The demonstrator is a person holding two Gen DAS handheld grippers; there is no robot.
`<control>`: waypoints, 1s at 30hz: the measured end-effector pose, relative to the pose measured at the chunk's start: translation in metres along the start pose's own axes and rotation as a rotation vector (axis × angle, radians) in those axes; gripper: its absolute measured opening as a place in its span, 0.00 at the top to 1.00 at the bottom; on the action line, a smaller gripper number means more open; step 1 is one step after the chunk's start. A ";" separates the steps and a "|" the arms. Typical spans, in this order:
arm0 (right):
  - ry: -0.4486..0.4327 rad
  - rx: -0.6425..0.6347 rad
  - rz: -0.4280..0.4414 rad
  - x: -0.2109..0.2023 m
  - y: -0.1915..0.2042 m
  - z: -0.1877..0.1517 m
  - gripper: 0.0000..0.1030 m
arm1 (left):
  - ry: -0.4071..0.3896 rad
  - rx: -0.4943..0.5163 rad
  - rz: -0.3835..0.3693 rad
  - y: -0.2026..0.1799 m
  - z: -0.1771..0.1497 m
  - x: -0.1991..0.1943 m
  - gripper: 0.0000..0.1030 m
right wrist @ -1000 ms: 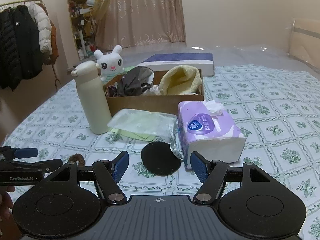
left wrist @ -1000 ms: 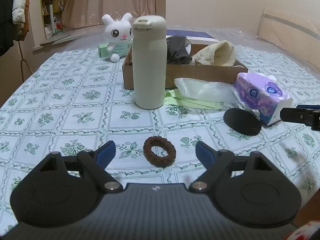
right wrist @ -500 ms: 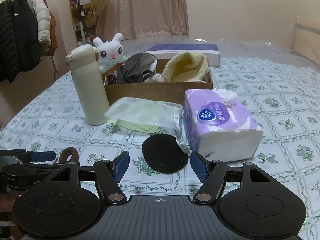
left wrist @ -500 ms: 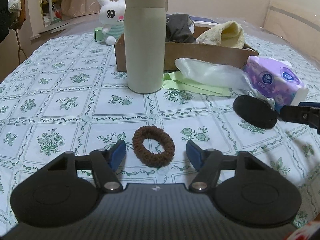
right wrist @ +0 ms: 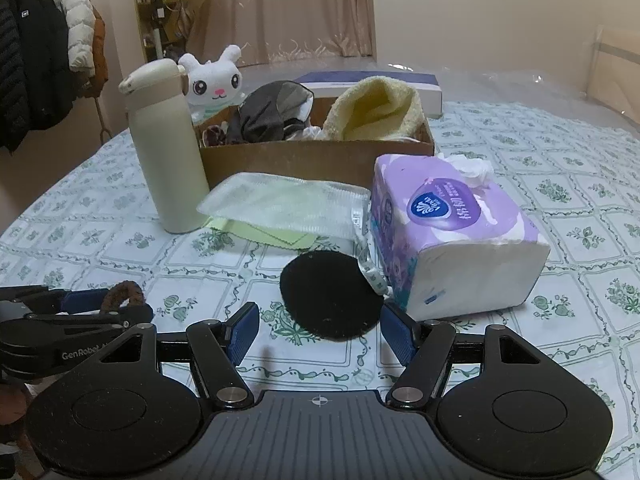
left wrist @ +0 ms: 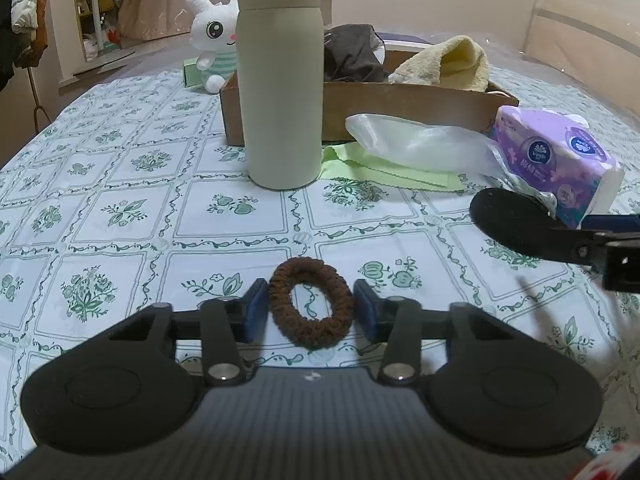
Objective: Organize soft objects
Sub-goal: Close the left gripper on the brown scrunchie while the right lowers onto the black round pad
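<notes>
Left claw (left wrist: 310, 312): lower centre of the left wrist view, low over the surface (left wrist: 120, 240) and tilted down toward it; its jaws have just been closing, with the hair tie between them.
Hair tie (left wrist: 310, 302): brown fuzzy ring lying flat on the surface, straight ahead of the left claw, its long axis running away from the camera; both blue pads (left wrist: 256, 312) sit right at its flanks, and firm pressing cannot be told.
Key relation: the ring is already centred between the left pads, so the coming move looks like a last squeeze and a lift, not a reach.
Bottle (left wrist: 280, 76): upright, upper centre, well beyond the ring.
Cardboard box (left wrist: 400, 108): behind the bottle, holding dark cloth and a yellow towel; likely the goal.
Black pad (right wrist: 330, 294): round, flat, centre of the right wrist view, just ahead of the right claw, touching the tissue pack (right wrist: 452, 236) at its right edge.
Right claw (right wrist: 320, 332): lower centre of its view, spread wide, pinching nothing, angled down; the pad's near edge lies between its fingertips.
Nearer hand: left for the ring, right for the pad.
</notes>
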State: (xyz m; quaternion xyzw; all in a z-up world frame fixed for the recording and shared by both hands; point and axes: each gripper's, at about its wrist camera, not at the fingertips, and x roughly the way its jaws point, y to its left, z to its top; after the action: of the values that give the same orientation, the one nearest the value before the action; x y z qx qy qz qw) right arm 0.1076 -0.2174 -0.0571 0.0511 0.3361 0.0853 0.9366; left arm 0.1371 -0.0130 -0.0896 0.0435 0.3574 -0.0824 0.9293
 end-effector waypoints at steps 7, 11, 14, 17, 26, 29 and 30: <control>0.001 -0.022 -0.017 0.008 0.006 -0.003 0.34 | -0.010 0.002 -0.010 0.001 0.001 -0.003 0.85; -0.003 -0.025 -0.040 0.013 0.008 -0.002 0.34 | -0.022 -0.002 -0.014 0.003 0.004 -0.007 0.85; 0.001 -0.023 -0.068 0.019 0.010 -0.001 0.34 | -0.030 -0.006 -0.021 0.004 0.007 -0.009 0.85; 0.014 -0.026 -0.077 0.028 0.012 0.000 0.34 | -0.034 -0.009 -0.027 0.006 0.009 -0.010 0.85; 0.025 -0.102 -0.173 0.059 0.021 0.005 0.32 | -0.028 -0.026 -0.035 0.012 0.008 -0.008 0.85; 0.020 -0.094 -0.164 0.066 0.021 0.009 0.32 | -0.027 -0.029 -0.033 0.015 0.008 -0.008 0.85; 0.021 -0.084 -0.155 0.067 0.021 0.010 0.32 | -0.027 -0.031 -0.032 0.016 0.007 -0.008 0.85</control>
State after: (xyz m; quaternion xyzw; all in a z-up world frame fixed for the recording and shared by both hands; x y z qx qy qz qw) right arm 0.1625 -0.1842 -0.0882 -0.0152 0.3450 0.0272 0.9381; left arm 0.1391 0.0028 -0.0784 0.0223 0.3465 -0.0921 0.9333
